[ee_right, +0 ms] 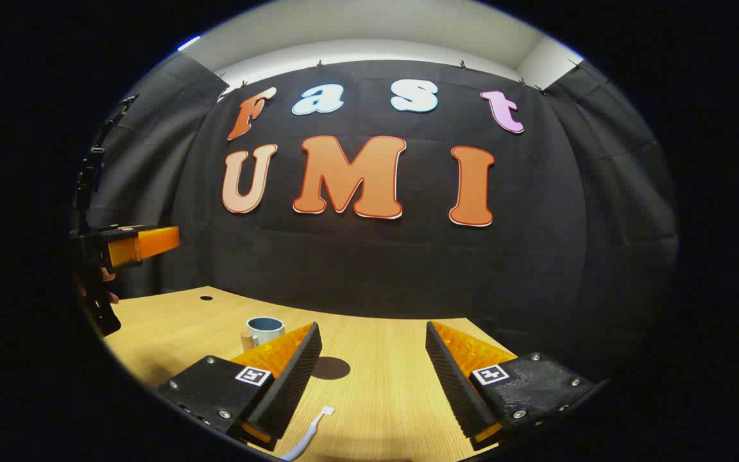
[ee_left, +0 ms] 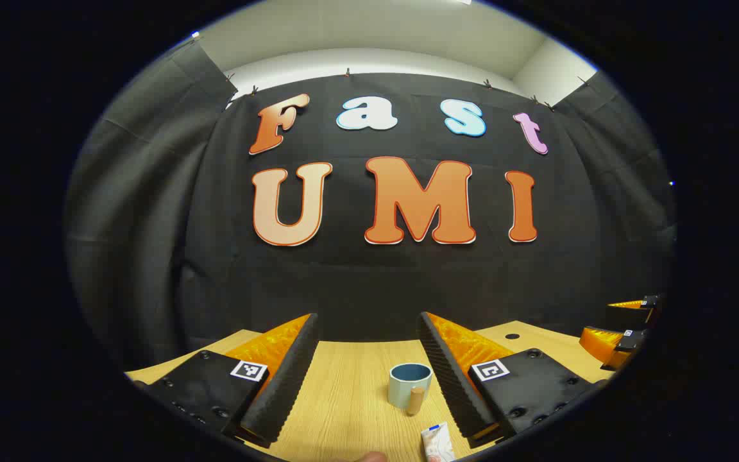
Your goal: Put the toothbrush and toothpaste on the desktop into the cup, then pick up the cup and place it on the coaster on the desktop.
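Observation:
A pale blue cup (ee_left: 410, 386) with a wooden handle stands upright on the wooden desktop (ee_left: 344, 398), just inside the right finger of my left gripper (ee_left: 367, 317), which is open and holds nothing. A white toothpaste tube (ee_left: 438, 441) lies close in front of the cup. In the right gripper view the cup (ee_right: 265, 329) stands at the left, beyond the left finger. A dark round coaster (ee_right: 331, 367) lies between the fingers of my open right gripper (ee_right: 373, 326). A white toothbrush (ee_right: 308, 433) lies nearer, at the bottom.
The black cloth wall closes the desk's far side. A small round hole (ee_right: 206, 298) sits in the desktop at the back. The other gripper (ee_right: 142, 244), held by a hand, hovers at the far left above the desk.

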Tool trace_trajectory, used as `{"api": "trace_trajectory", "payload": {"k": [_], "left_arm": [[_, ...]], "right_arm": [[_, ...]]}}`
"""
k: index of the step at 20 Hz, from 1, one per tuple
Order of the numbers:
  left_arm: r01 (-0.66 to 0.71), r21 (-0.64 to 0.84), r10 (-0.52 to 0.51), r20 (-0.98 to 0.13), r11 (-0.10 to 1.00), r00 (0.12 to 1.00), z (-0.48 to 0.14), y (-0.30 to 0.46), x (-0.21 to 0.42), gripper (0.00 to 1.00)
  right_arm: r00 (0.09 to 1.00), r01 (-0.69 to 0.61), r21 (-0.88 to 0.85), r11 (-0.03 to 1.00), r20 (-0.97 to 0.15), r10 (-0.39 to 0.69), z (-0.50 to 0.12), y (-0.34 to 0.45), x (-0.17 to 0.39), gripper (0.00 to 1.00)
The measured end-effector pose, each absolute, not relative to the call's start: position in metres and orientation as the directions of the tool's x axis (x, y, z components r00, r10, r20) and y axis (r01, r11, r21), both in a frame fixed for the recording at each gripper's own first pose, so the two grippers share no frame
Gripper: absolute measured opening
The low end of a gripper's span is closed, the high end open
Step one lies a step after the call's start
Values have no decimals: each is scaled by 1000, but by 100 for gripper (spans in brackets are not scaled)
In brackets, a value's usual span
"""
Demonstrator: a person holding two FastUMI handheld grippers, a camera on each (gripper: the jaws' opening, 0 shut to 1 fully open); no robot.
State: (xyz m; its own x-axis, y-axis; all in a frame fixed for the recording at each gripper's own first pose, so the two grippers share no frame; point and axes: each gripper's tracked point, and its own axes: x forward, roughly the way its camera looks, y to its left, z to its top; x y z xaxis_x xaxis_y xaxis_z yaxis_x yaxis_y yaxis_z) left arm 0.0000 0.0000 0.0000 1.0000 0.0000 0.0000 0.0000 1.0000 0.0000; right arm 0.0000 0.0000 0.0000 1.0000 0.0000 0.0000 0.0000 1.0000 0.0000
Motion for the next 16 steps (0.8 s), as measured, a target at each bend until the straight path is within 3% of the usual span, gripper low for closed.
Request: {"api": "trace_trajectory", "payload": {"k": [16], "left_arm": [[86, -21, -87, -58, 996, 995, -22, -39, -7, 100]], "right_arm": [[997, -51, 11, 999, -50, 52, -11, 25, -1, 98]]}}
